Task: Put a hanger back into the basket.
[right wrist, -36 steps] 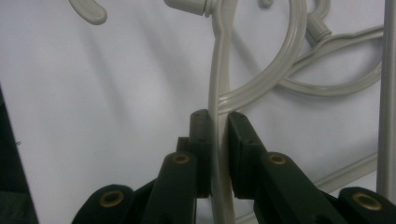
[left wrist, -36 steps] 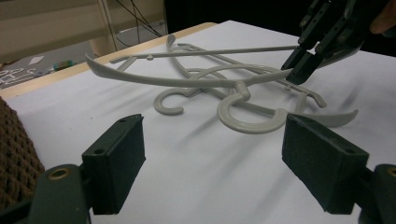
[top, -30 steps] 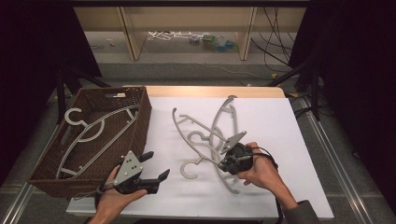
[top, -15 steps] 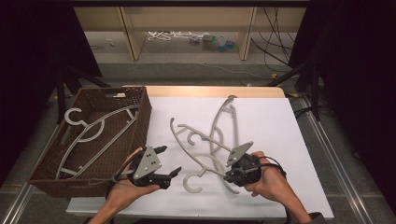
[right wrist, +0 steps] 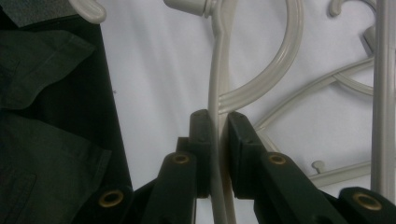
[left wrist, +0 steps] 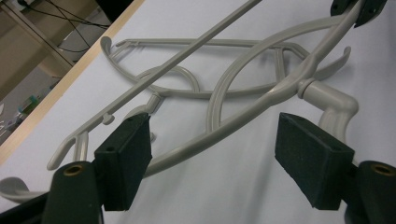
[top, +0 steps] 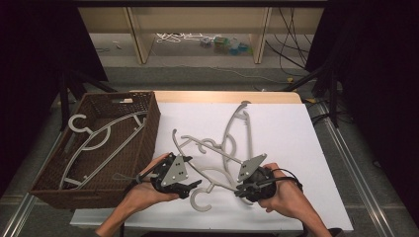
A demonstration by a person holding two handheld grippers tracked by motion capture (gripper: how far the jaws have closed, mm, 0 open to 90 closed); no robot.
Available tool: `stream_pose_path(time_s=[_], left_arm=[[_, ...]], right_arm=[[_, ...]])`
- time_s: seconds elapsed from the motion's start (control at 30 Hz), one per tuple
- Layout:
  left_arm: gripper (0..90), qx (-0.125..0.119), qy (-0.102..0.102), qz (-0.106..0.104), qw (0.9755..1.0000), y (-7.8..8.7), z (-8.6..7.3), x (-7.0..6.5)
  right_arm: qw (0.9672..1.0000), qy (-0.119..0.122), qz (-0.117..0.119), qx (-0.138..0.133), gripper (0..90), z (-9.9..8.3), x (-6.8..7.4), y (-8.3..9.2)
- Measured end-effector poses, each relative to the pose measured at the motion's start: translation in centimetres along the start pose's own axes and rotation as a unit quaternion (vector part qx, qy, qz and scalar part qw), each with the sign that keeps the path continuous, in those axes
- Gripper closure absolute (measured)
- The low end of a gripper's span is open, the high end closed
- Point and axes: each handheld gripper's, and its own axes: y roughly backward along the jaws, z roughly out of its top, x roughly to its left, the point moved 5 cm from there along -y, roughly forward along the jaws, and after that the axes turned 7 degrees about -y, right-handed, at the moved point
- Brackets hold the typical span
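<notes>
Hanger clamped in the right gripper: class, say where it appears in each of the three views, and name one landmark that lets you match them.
High view: the hanger lies low, just left of centre.
Left gripper view: the hanger crosses the middle, rising to the upper right.
Right gripper view: the hanger runs up the middle from between the shut jaws.
Shared landmark: its hook.
</notes>
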Motion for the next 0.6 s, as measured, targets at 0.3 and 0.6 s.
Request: stream_pose_path(time_s=[0.3,0.6], left_arm=[[33.7,0.047,-0.070,-0.013,0.9963,-0.9,-0.4,0.0],[45.8,0.055,-0.117,-0.031,0.9911,-1.9,-0.4,-1.0]], right_arm=[[0.9999,0.013,0.010,0.002,81.9,0.2,0.5,0.0],[0.9996,0.025,0.017,0.000,81.9,0.4,0.8,-0.1]])
